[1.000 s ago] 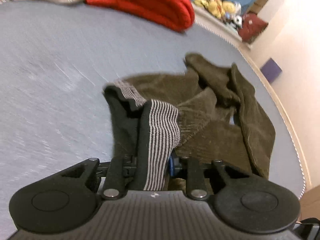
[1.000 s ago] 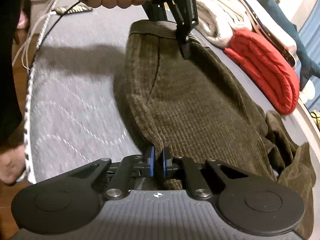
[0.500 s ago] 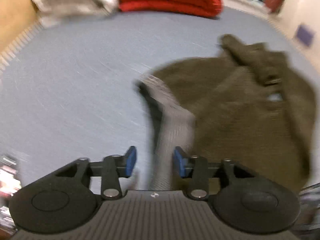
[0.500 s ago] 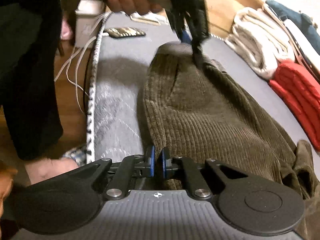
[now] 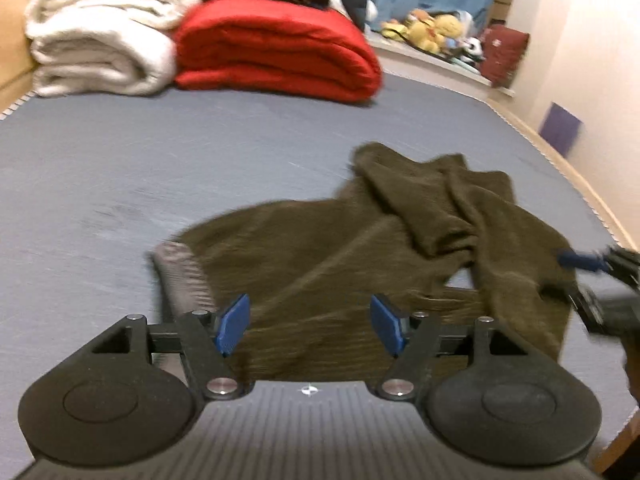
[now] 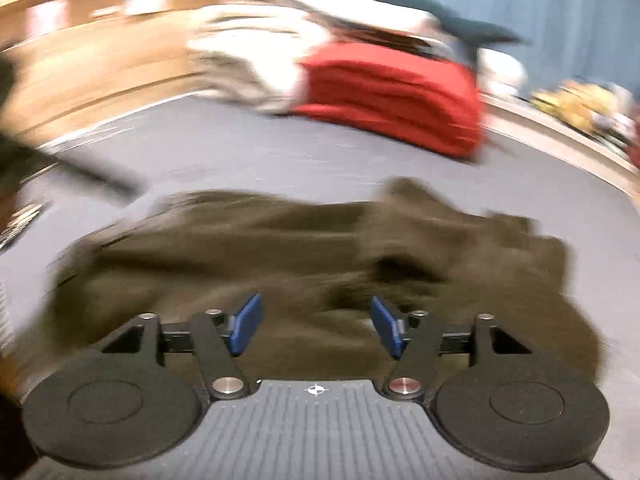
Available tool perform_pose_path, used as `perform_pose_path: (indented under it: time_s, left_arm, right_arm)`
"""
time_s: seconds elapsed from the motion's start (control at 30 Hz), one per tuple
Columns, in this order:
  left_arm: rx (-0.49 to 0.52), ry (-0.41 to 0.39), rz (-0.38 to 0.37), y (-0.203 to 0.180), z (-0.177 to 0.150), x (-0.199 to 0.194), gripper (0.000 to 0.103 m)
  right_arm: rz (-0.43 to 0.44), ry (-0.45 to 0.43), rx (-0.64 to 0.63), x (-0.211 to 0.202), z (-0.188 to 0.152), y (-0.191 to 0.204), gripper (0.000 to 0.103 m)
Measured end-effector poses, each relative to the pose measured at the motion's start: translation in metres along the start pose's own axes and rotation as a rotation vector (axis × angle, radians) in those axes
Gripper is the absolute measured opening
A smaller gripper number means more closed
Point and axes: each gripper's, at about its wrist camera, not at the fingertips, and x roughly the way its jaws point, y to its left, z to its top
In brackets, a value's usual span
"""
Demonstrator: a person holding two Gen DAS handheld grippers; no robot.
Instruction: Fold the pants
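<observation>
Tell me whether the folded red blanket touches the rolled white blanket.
Touching. In the left wrist view, the red blanket presses against the white blanket, no mattress visible between them.

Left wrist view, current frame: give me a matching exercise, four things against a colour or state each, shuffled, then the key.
Things:
1. pants
2. left gripper
3. folded blanket
4. rolled blanket

Colour or state:
A. red, at the far end of the bed
B. olive-brown corduroy, lying crumpled on the grey mattress
C. white, left of the red one
D. jaws wide apart, holding nothing

Pairs: 1-B, 2-D, 3-A, 4-C
</observation>
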Motion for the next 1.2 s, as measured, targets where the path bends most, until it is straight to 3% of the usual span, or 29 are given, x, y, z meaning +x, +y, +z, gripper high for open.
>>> perform_pose_path:
  time_s: [0.13, 0.23, 0.6, 0.67, 0.7, 0.73, 0.9, 1.2]
  left_arm:
    - [0.025, 0.051, -0.006, -0.027, 0.001, 0.029, 0.071]
    - [0.029, 0.077, -0.007, -0.037, 0.006, 0.048, 0.071]
    - [0.062, 0.126, -0.001, -0.076, 0.009, 0.077, 0.072]
    - [0.069, 0.127, -0.003, -0.082, 0.009, 0.077, 0.072]
    - [0.072, 0.125, -0.004, -0.084, 0.009, 0.077, 0.072]
    - [0.075, 0.122, -0.005, -0.086, 0.009, 0.076, 0.072]
    - [0.076, 0.110, 0.003, -0.083, 0.009, 0.066, 0.073]
    - [0.058, 0.097, -0.003, -0.067, 0.000, 0.048, 0.073]
  right_arm:
    - [-0.066, 0.040, 0.182, 0.043, -0.012, -0.045, 0.066]
    - [-0.104, 0.148, 0.325, 0.085, -0.024, -0.061, 0.066]
    - [-0.135, 0.205, 0.269, 0.148, -0.019, -0.068, 0.066]
    - [-0.163, 0.232, 0.249, 0.156, -0.020, -0.067, 0.061]
    - [-0.167, 0.238, 0.253, 0.158, -0.021, -0.069, 0.043]
    - [-0.155, 0.240, 0.269, 0.157, -0.021, -0.071, 0.028]
    - [-0.148, 0.198, 0.249, 0.128, -0.019, -0.075, 0.008]
    - [-0.097, 0.153, 0.143, 0.017, -0.039, -0.105, 0.006]
